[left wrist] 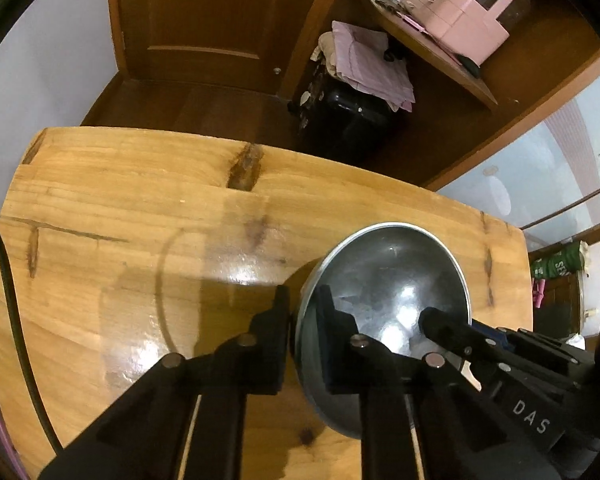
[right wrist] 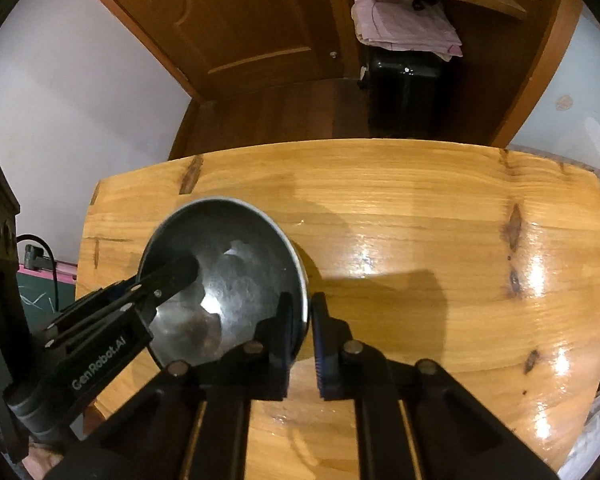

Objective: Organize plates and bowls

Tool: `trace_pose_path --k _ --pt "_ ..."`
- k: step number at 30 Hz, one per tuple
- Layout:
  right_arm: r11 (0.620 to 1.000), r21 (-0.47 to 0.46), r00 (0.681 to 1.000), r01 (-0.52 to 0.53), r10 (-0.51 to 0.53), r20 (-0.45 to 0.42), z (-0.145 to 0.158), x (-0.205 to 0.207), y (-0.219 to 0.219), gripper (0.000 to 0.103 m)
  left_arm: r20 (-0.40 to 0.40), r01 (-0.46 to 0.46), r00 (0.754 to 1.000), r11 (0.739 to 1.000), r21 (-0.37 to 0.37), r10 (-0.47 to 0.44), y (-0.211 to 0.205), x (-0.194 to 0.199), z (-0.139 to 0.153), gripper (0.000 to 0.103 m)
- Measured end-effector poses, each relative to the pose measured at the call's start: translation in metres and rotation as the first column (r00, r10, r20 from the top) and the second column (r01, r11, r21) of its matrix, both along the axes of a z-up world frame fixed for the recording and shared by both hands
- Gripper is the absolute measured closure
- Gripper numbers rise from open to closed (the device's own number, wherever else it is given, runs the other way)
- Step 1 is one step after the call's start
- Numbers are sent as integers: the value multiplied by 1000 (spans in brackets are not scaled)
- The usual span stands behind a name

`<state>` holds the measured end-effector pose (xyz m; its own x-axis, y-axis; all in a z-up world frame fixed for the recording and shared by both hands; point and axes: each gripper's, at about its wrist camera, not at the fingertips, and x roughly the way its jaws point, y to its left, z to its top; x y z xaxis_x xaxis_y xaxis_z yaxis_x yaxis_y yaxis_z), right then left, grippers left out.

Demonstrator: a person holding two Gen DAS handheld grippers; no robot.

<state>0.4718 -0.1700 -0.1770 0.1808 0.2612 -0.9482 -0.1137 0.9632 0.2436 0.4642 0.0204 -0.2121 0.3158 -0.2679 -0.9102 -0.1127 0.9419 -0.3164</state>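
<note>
On the left, we hold the left gripper [left wrist: 302,312] with its fingers [left wrist: 274,320] pinched on the left rim of the metal bowl [left wrist: 392,276], one finger outside the wall and one inside. The bowl sits on the wooden tabletop [left wrist: 120,208], towards its near side, with both grippers at opposite edges of it. On the right, we hold the right gripper [right wrist: 310,316] with its fingers [right wrist: 326,336] closed tight on the bowl's right rim [right wrist: 305,280], again one finger within the bowl and one without. In the right wrist view the left gripper [right wrist: 188,270] reaches into the bowl [right wrist: 236,248] from the left. Beyond the tabletop [right wrist: 420,208] stand a brown door [right wrist: 236,20] and, to the right of it, a black suitcase [right wrist: 404,92] bearing folded pink cloth [right wrist: 404,24].
</note>
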Motion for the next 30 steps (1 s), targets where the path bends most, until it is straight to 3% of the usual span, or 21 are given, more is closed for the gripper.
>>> trace_pose_path --k 7,15,23,30 --pt "1000 3 999 30 -30 -27 11 -19 -14 97 -10 58 998 998 -8 -58 -12 -23 21 94" --pt "999 5 999 53 -53 9 65 -78 -35 97 18 132 991 990 -44 -132 -37 -72 80 94" --pt "996 0 993 85 -85 86 135 -163 -72 97 61 234 971 970 -62 -230 -78 -156 144 94" --pt "997 -9 990 82 -81 113 157 -240 -103 97 53 309 951 948 -74 -305 -108 -233 168 93"
